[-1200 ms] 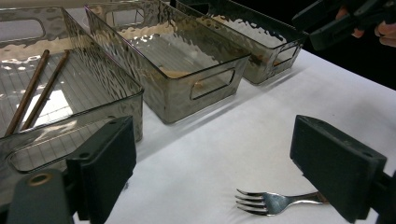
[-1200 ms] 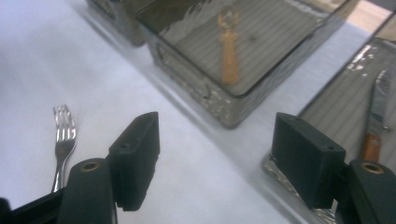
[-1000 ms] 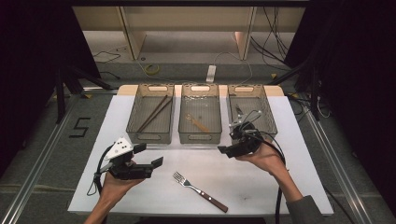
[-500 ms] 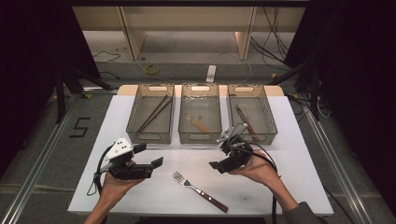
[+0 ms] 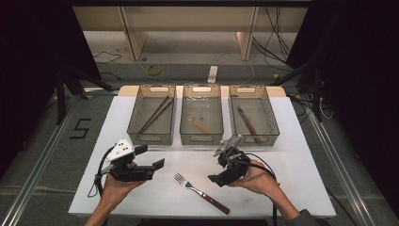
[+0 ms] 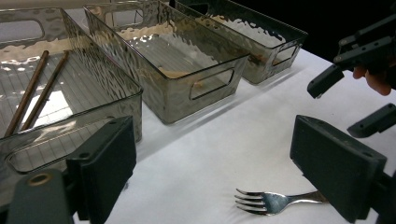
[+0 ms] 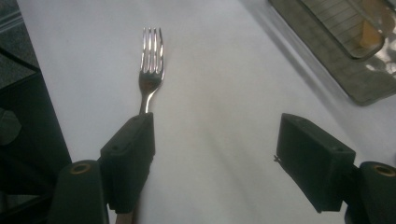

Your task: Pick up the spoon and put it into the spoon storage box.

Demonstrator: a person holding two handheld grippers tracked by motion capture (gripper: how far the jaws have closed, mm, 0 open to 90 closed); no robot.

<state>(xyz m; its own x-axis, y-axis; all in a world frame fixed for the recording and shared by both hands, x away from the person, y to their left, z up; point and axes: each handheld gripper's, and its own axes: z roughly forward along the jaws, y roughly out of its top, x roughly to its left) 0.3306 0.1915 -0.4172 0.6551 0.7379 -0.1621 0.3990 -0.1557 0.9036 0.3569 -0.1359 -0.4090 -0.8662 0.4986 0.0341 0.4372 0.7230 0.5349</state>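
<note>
The fork (image 5: 201,193) is observed lying flat on the white desk (image 5: 301,155), in front of the three trays and between the two hands, tines toward the left hand and its dark handle toward the near edge. It is not held.

The right gripper (image 5: 217,180) has been brought away from the right tray (image 5: 263,141), where it was seen a second ago, and lowered toward the fork. Its jaws are apart, and have opened a little further within the last second; nothing is between them. In the right gripper view the fork (image 7: 150,70) is seen straight ahead, its stem passing behind the left-hand jaw, so the jaws are not yet astride it.

The left gripper (image 5: 149,157) is found unchanged over the same interval, held above the desk beside the fork's tines. Its jaws are wide apart and empty, and the fork (image 6: 275,203) is seen low between them in the left gripper view, farther off.

The trays are noted as follows: chopsticks (image 5: 154,114) in the left tray (image 5: 137,141), a light-coloured utensil (image 5: 199,125) in the middle tray (image 5: 188,139), and a dark-handled utensil (image 5: 248,124) in the right tray.

It is judged that a sorting job is in hand, that the right gripper's last delivery is finished, and that the fork is being approached as the next item. A small sideways correction appears needed before the jaws can be closed across the stem.
</note>
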